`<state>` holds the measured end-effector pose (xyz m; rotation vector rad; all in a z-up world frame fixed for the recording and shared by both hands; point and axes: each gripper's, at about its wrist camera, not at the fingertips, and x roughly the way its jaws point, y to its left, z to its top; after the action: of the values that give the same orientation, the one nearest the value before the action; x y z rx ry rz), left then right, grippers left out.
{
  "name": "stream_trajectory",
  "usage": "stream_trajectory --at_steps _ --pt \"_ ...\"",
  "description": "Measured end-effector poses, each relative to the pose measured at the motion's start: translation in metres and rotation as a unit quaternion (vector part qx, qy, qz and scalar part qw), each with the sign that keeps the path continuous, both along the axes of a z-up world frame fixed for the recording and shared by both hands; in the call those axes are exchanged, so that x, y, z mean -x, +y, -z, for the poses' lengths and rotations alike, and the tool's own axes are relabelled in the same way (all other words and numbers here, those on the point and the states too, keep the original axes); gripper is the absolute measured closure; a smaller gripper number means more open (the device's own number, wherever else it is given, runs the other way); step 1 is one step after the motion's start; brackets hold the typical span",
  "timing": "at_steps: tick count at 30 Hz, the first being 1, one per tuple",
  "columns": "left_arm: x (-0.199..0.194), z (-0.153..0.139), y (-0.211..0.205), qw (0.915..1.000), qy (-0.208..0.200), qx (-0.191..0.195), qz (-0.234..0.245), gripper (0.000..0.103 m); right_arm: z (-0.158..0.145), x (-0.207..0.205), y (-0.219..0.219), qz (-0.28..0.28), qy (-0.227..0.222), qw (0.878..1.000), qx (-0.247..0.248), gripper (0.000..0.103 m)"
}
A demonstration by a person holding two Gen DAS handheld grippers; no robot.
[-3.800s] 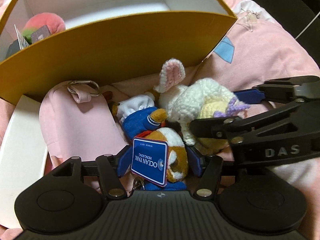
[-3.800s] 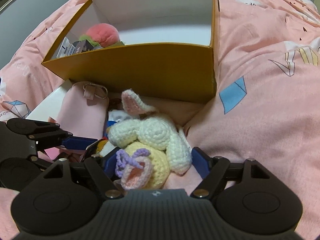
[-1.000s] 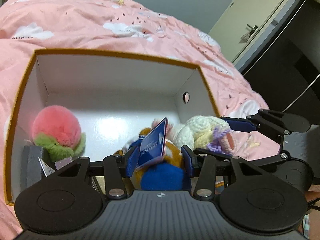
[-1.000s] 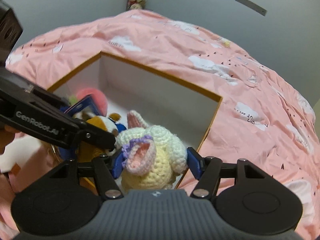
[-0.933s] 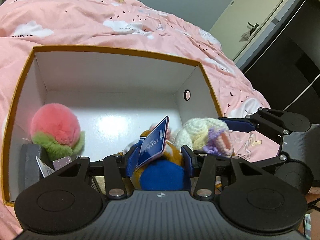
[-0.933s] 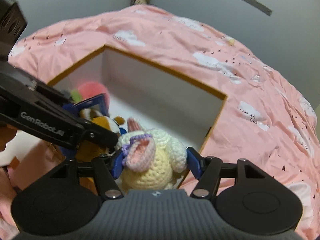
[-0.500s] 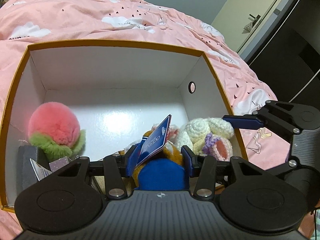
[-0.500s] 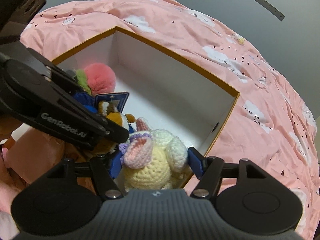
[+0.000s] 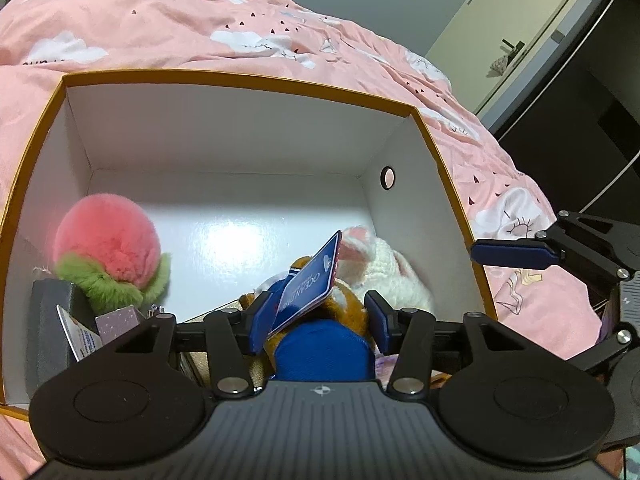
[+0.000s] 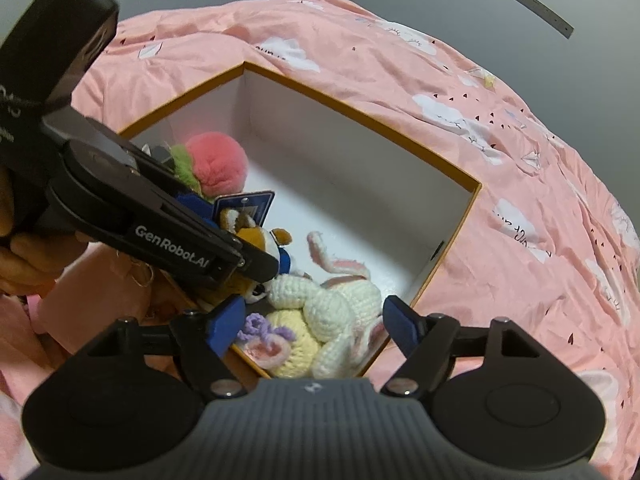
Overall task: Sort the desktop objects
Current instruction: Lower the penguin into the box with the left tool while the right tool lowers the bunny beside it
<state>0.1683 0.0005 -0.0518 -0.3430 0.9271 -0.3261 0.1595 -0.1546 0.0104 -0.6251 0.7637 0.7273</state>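
An open orange box with a white inside (image 9: 224,132) (image 10: 360,152) sits on the pink bed. My left gripper (image 9: 318,316) is shut on a brown and blue plush toy (image 9: 324,344) with a blue Ocean Park tag (image 9: 310,284), held over the box's near right corner. The toy also shows in the right wrist view (image 10: 256,240). My right gripper (image 10: 314,326) is open above a white and yellow crochet bunny (image 10: 324,316), which lies loose in the box. The bunny (image 9: 394,272) shows blurred behind the plush.
A pink and green pom-pom toy (image 9: 108,252) (image 10: 214,162) lies at the box's left side, by a dark box (image 9: 48,320) and small cards (image 9: 80,338). Pink cloud-print bedding (image 9: 200,36) surrounds the box. A dark cabinet (image 9: 580,92) stands at the right.
My right gripper has opened and the crochet bunny has dropped into the box. Both grippers came up from the bedding over the box. The left gripper still holds the plush.
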Motion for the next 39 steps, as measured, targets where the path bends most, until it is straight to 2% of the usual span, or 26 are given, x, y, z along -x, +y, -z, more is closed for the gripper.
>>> stream_trajectory --at_steps 10,13,15,17,19,26,31,35,39 --pt "0.001 -0.005 0.009 0.9999 0.008 0.014 0.002 0.044 -0.014 -0.006 -0.009 0.012 0.018 0.999 -0.027 0.027" --pt "0.004 -0.013 0.014 0.9997 -0.003 0.022 0.003 0.044 -0.014 -0.011 -0.008 0.019 0.021 0.999 -0.028 0.036" --pt "0.006 -0.019 0.016 0.9996 -0.008 0.023 0.017 0.049 -0.013 -0.014 -0.005 0.019 0.022 0.999 -0.029 0.042" --pt "0.007 -0.022 0.014 0.9994 -0.005 0.008 0.034 0.062 -0.012 -0.016 -0.002 0.018 0.025 0.999 -0.030 0.045" --pt "0.007 -0.020 0.010 0.9990 0.003 -0.019 0.042 0.065 -0.008 -0.017 0.002 0.013 0.030 0.999 -0.027 0.047" --pt "0.006 -0.014 0.005 0.9983 0.003 -0.013 0.057 0.069 0.002 -0.026 0.014 0.008 0.033 0.999 0.004 0.050" --pt "0.007 -0.013 -0.002 0.9973 0.009 -0.033 0.064 0.069 0.006 -0.033 0.017 0.007 0.037 0.999 0.026 0.050" --pt "0.004 -0.008 -0.010 0.9952 0.033 -0.063 0.068 0.069 0.008 -0.032 0.022 0.000 0.034 0.999 0.040 0.050" --pt "0.001 -0.008 -0.010 0.9951 0.042 -0.061 0.066 0.069 0.010 -0.030 0.028 -0.014 0.037 0.998 0.046 0.050"
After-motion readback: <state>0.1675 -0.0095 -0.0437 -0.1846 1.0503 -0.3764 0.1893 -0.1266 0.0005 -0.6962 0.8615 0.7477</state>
